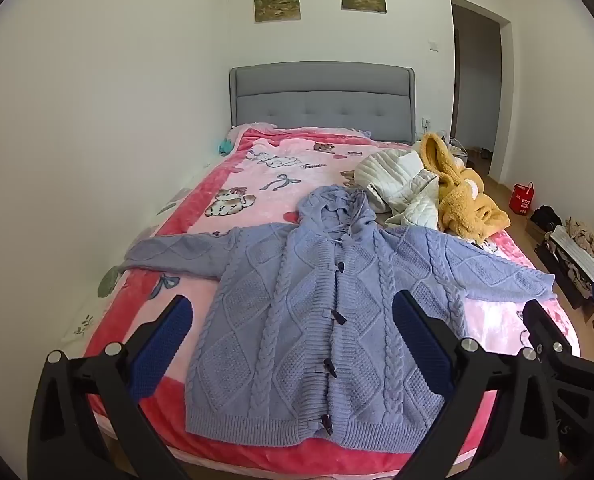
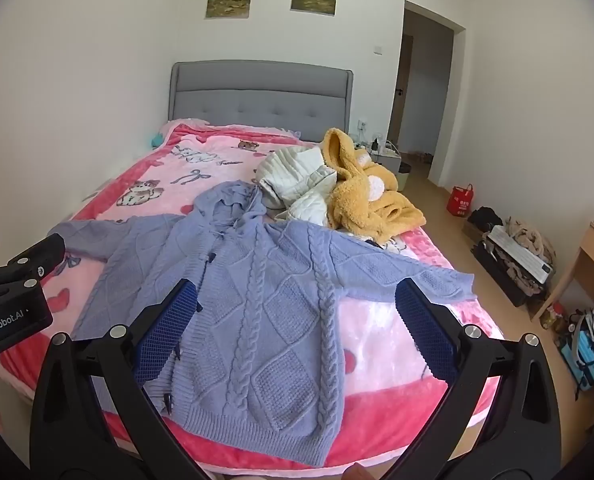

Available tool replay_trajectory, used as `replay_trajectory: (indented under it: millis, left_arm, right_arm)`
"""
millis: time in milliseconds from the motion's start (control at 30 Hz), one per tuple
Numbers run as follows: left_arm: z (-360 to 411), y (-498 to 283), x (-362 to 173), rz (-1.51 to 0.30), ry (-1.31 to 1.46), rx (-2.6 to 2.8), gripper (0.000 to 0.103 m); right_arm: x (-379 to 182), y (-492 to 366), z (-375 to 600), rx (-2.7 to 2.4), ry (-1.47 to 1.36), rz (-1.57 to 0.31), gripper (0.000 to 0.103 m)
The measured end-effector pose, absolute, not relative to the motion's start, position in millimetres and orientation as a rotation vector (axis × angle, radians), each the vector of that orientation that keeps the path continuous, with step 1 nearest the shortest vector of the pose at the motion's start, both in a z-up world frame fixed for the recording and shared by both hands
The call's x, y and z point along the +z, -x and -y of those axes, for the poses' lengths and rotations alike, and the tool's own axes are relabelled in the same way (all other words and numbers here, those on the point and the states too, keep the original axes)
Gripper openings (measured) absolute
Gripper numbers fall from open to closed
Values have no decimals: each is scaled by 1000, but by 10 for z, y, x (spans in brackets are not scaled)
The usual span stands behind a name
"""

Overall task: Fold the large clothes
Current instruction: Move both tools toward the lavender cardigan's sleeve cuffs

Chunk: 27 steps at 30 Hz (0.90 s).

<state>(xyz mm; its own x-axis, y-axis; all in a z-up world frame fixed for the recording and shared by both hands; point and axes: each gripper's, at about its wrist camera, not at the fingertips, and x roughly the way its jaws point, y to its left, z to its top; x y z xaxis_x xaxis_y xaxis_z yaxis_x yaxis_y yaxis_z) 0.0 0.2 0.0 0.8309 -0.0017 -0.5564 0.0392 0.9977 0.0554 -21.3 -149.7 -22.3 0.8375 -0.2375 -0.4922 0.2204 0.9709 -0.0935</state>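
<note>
The left gripper (image 1: 291,322) has its jaws spread wide, and nothing is between the blue pads. It holds nothing and hangs in the air above the near edge of the bed (image 1: 233,454), tilted down toward it. In its own view the two fingers frame the lower half of the cardigan (image 1: 317,312), but they do not touch the knit.

The right gripper (image 2: 297,308) is also spread wide and empty. It hangs above the near edge too, to the right of the left one, and its pads do not touch anything. In the right wrist view the left gripper shows at the left border, with the print "GenRobot.AI" on its body.

The cardigan is a blue-grey cable-knit one with a hood and dark toggle buttons. It lies flat and face up on the pink blanket (image 1: 257,168), with its hem at the near edge of the bed. One sleeve reaches to the left edge and the other sleeve to the right edge; the hood points toward the grey headboard (image 1: 321,96).

Behind the cardigan, near the right edge of the bed, a white quilted jacket (image 1: 397,188) and a yellow fleece garment (image 1: 465,200) lie in a heap. The white jacket lies just beside the hood.
</note>
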Motion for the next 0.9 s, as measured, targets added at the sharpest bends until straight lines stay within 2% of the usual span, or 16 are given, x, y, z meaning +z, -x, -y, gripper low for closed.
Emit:
replay_trajectory:
  millis: [900]
  left_arm:
    - [-45,-95,-127,-612,-72,-6,98]
  right_arm:
    - [-363,51,1491,-250,34,-555,95]
